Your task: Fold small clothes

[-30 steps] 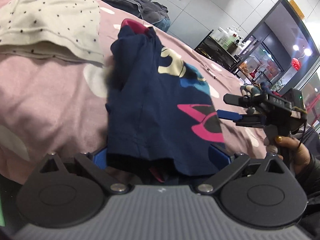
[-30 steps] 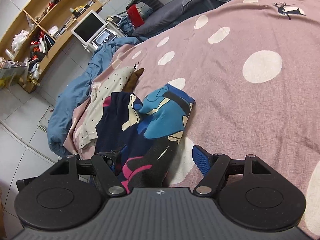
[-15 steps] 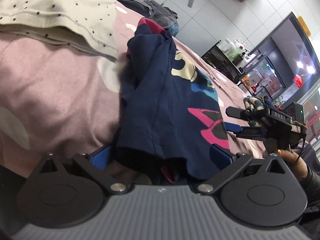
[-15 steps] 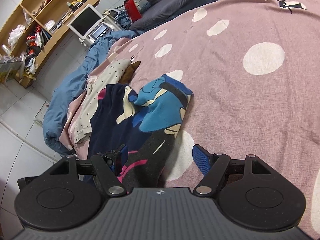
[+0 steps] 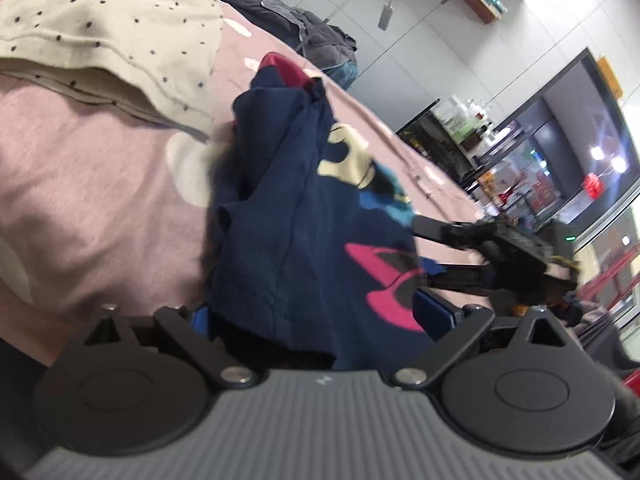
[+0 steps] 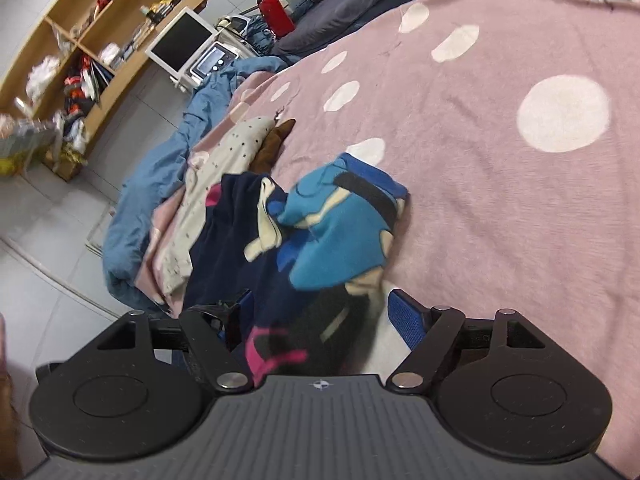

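Note:
A small navy garment (image 5: 288, 232) with a blue, cream and pink cartoon print lies bunched on the pink dotted bedspread (image 5: 80, 208). It also shows in the right wrist view (image 6: 320, 240). My left gripper (image 5: 320, 316) is open with its jaws spread around the garment's near hem. My right gripper (image 6: 316, 312) is open with its jaws spread around the opposite edge. It also shows in the left wrist view (image 5: 424, 248), at the garment's right side.
A cream dotted garment (image 5: 104, 36) lies at the far left, also in the right wrist view (image 6: 208, 184) beside a brown item (image 6: 276, 144). Grey clothes (image 5: 316, 36) lie at the bed's far edge. A blue blanket (image 6: 160, 168) hangs off the bed.
Both grippers have shifted slightly closer along the garment, still open. The garment has bunched up a little more.

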